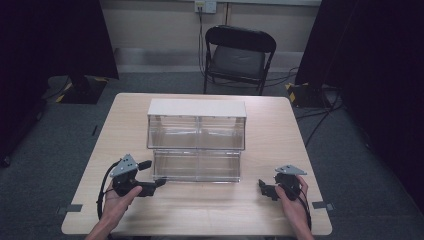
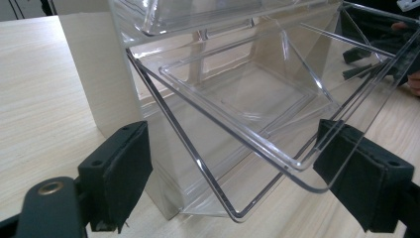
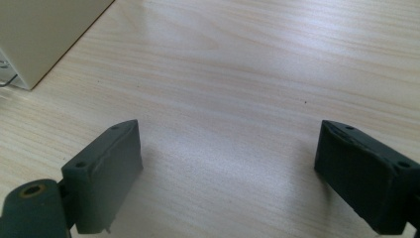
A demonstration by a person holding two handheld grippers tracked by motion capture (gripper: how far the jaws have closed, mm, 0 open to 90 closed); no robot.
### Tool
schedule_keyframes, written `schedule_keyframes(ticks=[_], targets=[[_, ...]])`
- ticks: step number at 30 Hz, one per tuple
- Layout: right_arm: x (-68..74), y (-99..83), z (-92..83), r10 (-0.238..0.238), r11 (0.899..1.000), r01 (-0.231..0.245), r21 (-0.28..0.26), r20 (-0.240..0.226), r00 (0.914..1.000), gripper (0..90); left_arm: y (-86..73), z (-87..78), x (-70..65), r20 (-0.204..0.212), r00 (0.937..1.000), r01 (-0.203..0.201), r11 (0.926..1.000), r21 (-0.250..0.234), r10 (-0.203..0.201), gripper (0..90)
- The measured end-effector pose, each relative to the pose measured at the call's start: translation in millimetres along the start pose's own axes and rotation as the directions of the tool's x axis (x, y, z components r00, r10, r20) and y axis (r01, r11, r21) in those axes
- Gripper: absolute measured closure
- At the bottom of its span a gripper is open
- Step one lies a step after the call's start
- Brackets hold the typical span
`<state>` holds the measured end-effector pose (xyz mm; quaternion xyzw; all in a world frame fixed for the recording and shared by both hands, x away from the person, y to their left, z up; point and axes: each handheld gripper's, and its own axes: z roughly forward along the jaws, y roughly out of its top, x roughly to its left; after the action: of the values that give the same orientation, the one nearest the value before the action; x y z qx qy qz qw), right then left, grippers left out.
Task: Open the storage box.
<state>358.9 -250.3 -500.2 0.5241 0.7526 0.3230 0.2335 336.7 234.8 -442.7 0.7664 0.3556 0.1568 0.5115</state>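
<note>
High view shows my left gripper (image 1: pixel 159 182) spread wide, perhaps touching the clear organizer's (image 1: pixel 196 145) near-left corner; my right gripper (image 1: pixel 261 188), wide too, hovers over bare table (image 1: pixel 280 130).

Grey carpet floor (image 1: pixel 60 145); pale wood table (image 1: pixel 275 130) at centre; black folding chair (image 1: pixel 239 55) beyond its far edge, facing in; beige wall (image 1: pixel 155 22) behind, wall socket (image 1: pixel 205 6) above; black curtains (image 1: pixel 55 35) both sides; cables (image 1: pixel 320 112) trailing right.
</note>
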Motion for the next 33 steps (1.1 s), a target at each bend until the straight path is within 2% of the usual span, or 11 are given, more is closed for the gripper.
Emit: schedule_keyframes(ticks=[3,6,12,18,23,25,33], targets=[[0.0,0.0,0.0,0.000,1.000,0.000,0.000,0.000,1.0000,10.3,1.5,-1.7,0.8,-0.016,0.9998,0.011,0.9998,-0.017,-0.012,15.3],[0.0,0.0,0.0,0.000,1.000,0.000,0.000,0.000,1.0000,10.3,4.7,-1.8,1.4,-0.025,0.9997,0.002,0.9998,-0.020,-0.002,15.4],[-0.1,0.1,0.2,-0.001,1.000,0.001,0.000,-0.001,1.0000,10.0,8.7,-2.7,2.5,-0.028,0.9995,0.012,0.9995,-0.028,-0.013,15.5],[-0.1,0.2,0.3,-0.001,1.000,0.001,0.000,-0.001,1.0000,9.9,10.0,-2.3,2.1,-0.038,0.9991,-0.020,0.9997,-0.012,0.019,15.5],[-0.1,0.2,0.4,-0.001,1.000,0.001,0.001,-0.002,1.0000,9.8,12.7,-3.7,1.8,-0.034,0.9994,-0.011,0.9997,-0.019,0.011,15.6],[-0.2,0.3,0.4,-0.002,1.000,0.002,0.001,-0.003,1.0000,9.7,13.7,-4.8,1.8,-0.038,0.9990,-0.023,0.9996,-0.013,0.023,15.6],[-0.2,0.3,0.5,-0.002,1.000,0.002,0.002,-0.003,1.0000,9.6,17.7,-7.3,2.7,-0.036,0.9991,-0.024,0.9996,-0.013,0.023,15.7]])
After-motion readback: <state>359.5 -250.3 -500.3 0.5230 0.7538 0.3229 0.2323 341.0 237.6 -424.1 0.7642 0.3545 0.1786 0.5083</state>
